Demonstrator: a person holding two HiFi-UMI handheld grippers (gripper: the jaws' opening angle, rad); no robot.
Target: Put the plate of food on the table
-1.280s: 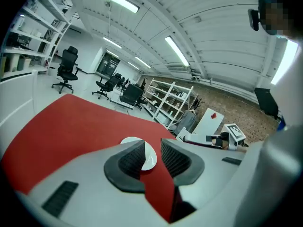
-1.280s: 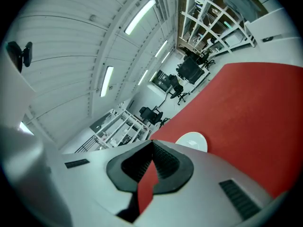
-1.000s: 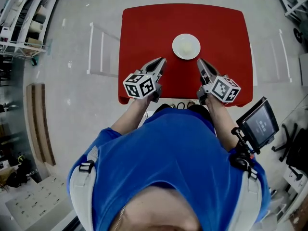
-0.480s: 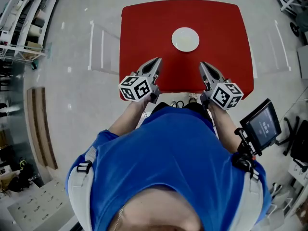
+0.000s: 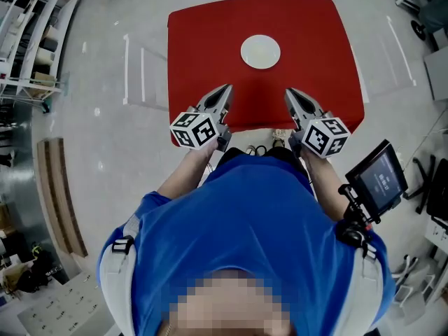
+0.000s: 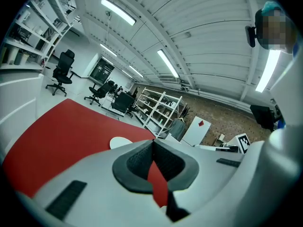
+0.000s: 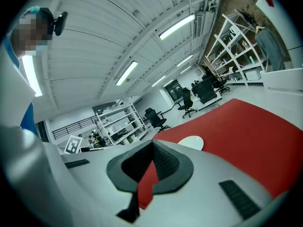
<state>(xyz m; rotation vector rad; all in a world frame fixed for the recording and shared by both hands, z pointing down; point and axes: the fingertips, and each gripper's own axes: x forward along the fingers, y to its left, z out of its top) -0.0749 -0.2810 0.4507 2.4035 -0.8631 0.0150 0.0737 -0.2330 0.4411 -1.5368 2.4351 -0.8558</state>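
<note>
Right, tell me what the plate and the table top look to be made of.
Plate: white, smooth, evenly pale, likely glazed ceramic or melamine; too small to decide. Table top: flat uniform red with a dull, glare-free look, perhaps a cloth cover or matte laminate.

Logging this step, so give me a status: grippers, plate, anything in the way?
Left gripper shut, empty; right gripper shut, empty. Plate sits on red table, clear of both. Nothing between grippers and plate.

Blue short-sleeved shirt (image 5: 245,215); pale shoulder straps (image 5: 117,261) with black buckles (image 5: 126,243). Left gripper (image 5: 225,89) and right gripper (image 5: 288,92): pale grey, tapered, dark ribbed pads (image 6: 163,162), black-and-white marker cubes (image 5: 194,129).
</note>
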